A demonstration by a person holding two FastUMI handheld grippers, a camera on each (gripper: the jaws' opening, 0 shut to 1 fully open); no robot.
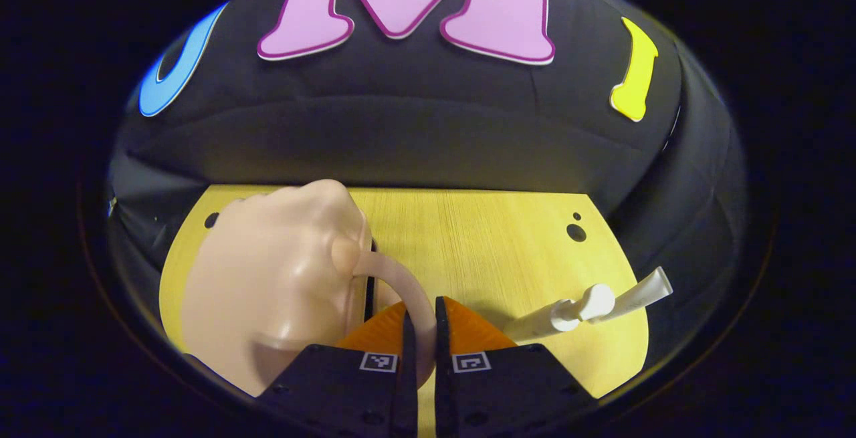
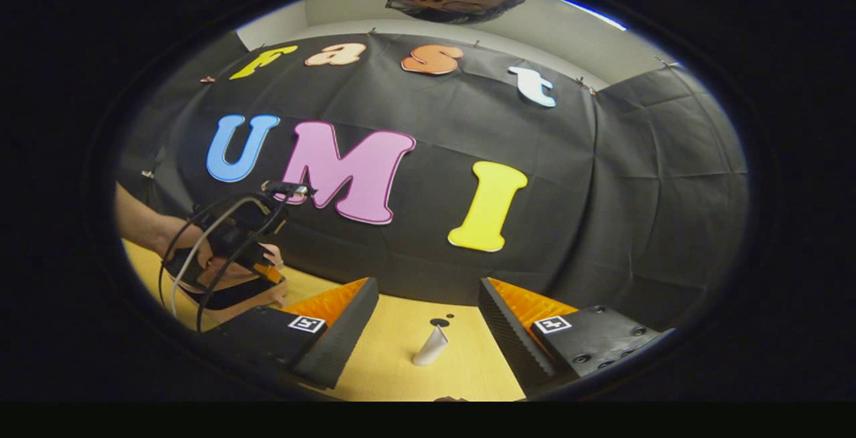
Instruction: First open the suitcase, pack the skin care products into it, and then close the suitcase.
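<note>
A pale pink suitcase (image 1: 267, 284) lies closed on the wooden table (image 1: 481, 237), at the left of the left gripper view. Its curved handle (image 1: 394, 271) arcs down between the fingers of my left gripper (image 1: 421, 307), which is shut on it. To the right lie a white pump bottle (image 1: 575, 311) and a white tube (image 1: 642, 291), close together. In the right gripper view my right gripper (image 2: 428, 284) hangs open above the table, and a white tube (image 2: 431, 346) lies below the gap between its fingers. The left gripper (image 2: 267, 271) and the hand holding it show at far left.
The black cloth wall runs along the table's far edge in both views. Small round holes (image 1: 575, 231) mark the tabletop near its back right corner. Cables (image 2: 200, 251) loop from the left gripper. Bare wood (image 1: 468, 257) lies between the suitcase and the bottles.
</note>
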